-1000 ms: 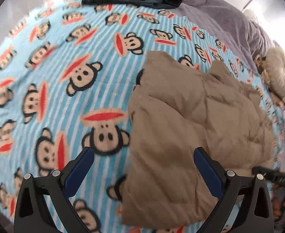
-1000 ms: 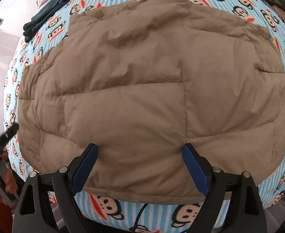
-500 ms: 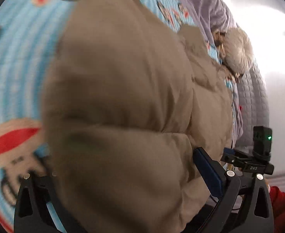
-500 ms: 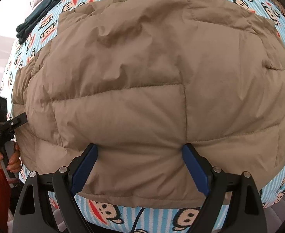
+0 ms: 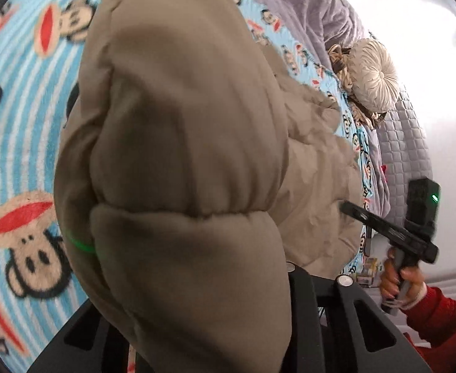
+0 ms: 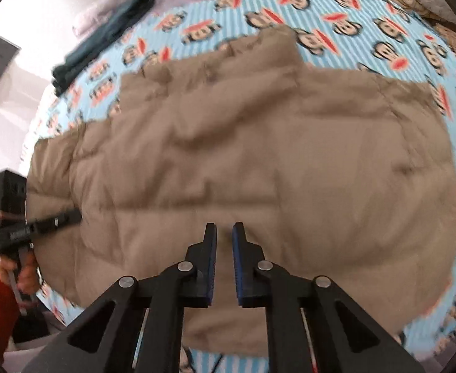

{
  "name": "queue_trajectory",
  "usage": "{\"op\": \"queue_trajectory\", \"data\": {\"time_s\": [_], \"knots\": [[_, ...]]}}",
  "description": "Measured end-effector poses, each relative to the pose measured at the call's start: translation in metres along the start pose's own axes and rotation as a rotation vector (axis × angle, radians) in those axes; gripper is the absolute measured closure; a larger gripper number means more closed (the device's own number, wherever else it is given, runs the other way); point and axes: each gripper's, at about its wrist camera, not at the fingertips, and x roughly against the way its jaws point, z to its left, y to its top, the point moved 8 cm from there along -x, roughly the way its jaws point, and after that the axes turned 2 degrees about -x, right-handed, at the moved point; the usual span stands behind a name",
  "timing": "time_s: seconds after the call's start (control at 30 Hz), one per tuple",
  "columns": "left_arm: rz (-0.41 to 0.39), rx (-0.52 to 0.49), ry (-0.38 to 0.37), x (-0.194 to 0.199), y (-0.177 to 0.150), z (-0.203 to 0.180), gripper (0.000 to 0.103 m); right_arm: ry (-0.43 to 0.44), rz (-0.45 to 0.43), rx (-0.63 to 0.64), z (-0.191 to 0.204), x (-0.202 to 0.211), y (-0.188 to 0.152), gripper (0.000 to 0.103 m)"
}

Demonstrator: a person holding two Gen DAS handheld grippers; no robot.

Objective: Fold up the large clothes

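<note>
A tan puffer jacket (image 6: pixel 259 140) lies spread on the monkey-print blanket (image 6: pixel 336 21). In the left wrist view a bulging fold of the jacket (image 5: pixel 181 155) rises right in front of the lens and hides the fingers. Only the left gripper's black frame (image 5: pixel 346 317) shows below it. My left gripper (image 6: pixel 72 216) bites the jacket's left edge, its jaws closing on the fabric. My right gripper (image 6: pixel 225 233) points down at the near hem, its jaws closing to a narrow gap with tan fabric in it. Its tip (image 5: pixel 347 206) presses into the jacket's edge.
A dark folded garment (image 6: pixel 103 40) lies at the blanket's far left corner. A grey-purple quilt (image 5: pixel 315 9) and a round cream cushion (image 5: pixel 371 74) lie beyond the blanket. A hand in a red sleeve (image 5: pixel 399 279) holds the right gripper at the bed's edge.
Both grippers have gone from wide open to nearly closed at the jacket's near hem. The left one swung over the jacket's corner, which now bulges up before its lens.
</note>
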Motion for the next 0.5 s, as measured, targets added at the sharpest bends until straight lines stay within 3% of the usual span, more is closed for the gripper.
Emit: {"op": "queue_trajectory", "data": {"time_s": [0.1, 0.27, 0.5], "knots": [[-0.02, -0.037, 0.008, 0.016, 0.004, -0.035, 0.077, 0.014, -0.03, 0.019, 0.005, -0.015, 0.016, 0.093], [-0.032, -0.103, 0.026, 0.03, 0.006, -0.107, 0.077, 0.059, -0.001, -0.006, 0.002, -0.051, 0.029, 0.095], [0.016, -0.148, 0.098, -0.003, 0.016, -0.203, 0.077, 0.193, 0.05, -0.121, -0.019, -0.076, 0.025, 0.102]]}}
